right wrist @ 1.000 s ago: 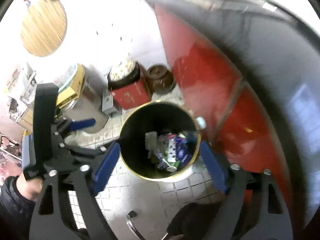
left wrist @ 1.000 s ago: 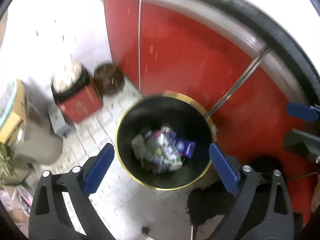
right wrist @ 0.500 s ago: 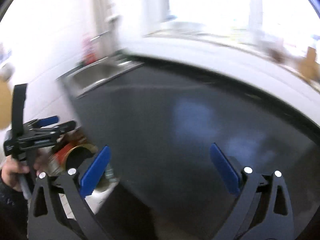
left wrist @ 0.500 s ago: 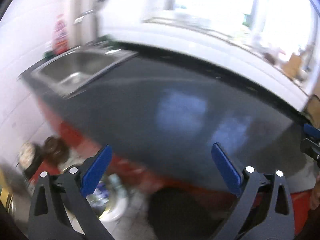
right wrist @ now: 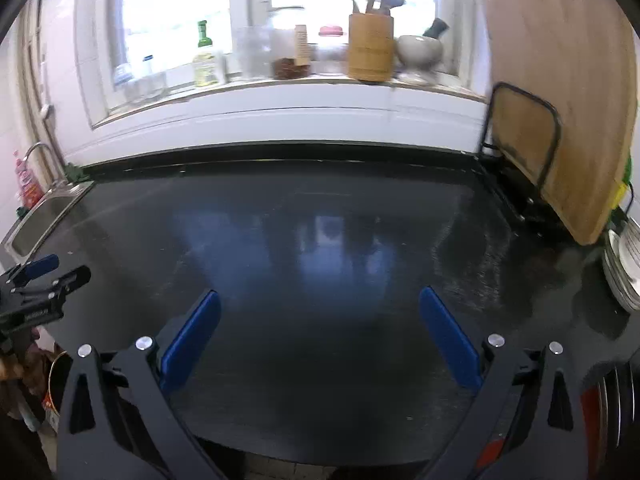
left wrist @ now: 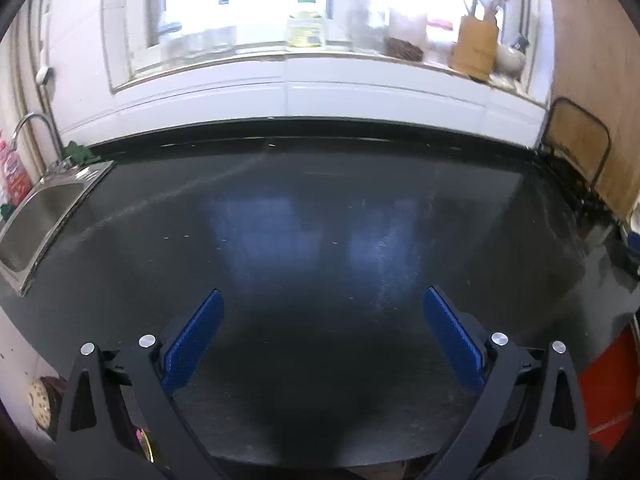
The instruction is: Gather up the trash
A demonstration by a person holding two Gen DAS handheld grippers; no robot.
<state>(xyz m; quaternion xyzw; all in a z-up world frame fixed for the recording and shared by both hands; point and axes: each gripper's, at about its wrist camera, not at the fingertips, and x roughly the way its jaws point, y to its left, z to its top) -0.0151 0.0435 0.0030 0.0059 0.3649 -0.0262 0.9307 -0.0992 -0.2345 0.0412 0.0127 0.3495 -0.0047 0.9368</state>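
Both grippers hover over a bare black countertop (left wrist: 320, 208). My left gripper (left wrist: 322, 336) is open and empty, its blue pads (left wrist: 192, 336) wide apart. My right gripper (right wrist: 320, 334) is open and empty too, blue pads (right wrist: 448, 340) spread. The left gripper also shows at the left edge of the right wrist view (right wrist: 40, 280). I see no trash on the counter. A sliver of the gold-rimmed trash bin (right wrist: 54, 368) shows low on the left, below the counter edge.
A steel sink (left wrist: 40, 216) with a tap sits at the counter's left end. A wooden board (right wrist: 560, 92) leans in a black rack (right wrist: 520, 152) on the right, with stacked plates (right wrist: 624, 268) beside it. Bottles, jars and a utensil holder (right wrist: 370, 46) line the windowsill.
Both grippers have swung up from looking down into the trash bin on the floor and now face the countertop and window. Both stayed open and empty.
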